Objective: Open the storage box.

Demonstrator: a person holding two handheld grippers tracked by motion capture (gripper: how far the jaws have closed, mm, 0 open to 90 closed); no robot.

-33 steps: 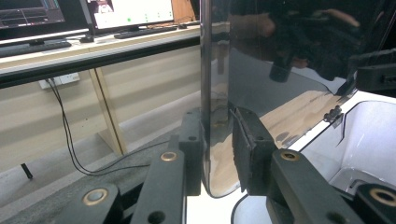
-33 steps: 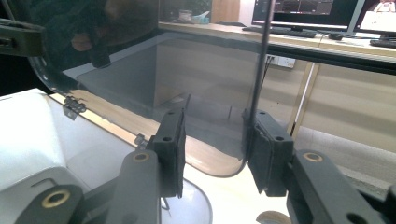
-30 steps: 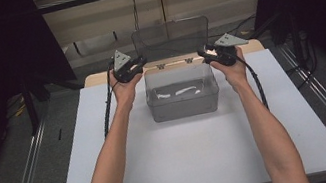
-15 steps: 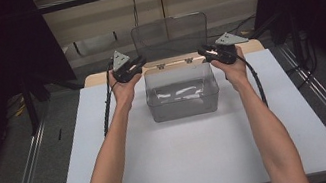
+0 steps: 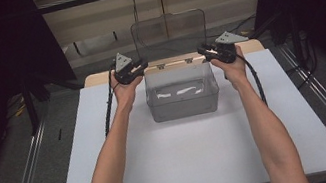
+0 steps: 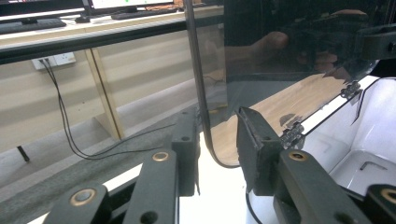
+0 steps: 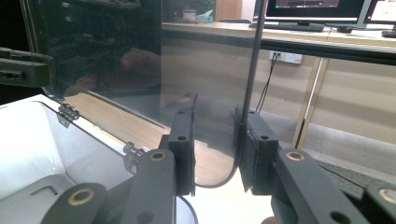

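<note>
A clear plastic box (image 5: 181,92) sat toward the far middle of the white table top (image 5: 198,156), its hinged lid (image 5: 169,34) standing upright behind it. The left gripper (image 5: 139,68) was at the lid's lower left corner and the right gripper (image 5: 204,51) at its lower right corner. In the left gripper view the lid's edge (image 6: 198,93) ran between the parted jaws, close to the left jaw, with a gap to the other. In the right gripper view the edge (image 7: 250,70) lay against the right jaw, the left jaw standing off. Wide bare table lay in front of the box and on both its sides.
</note>
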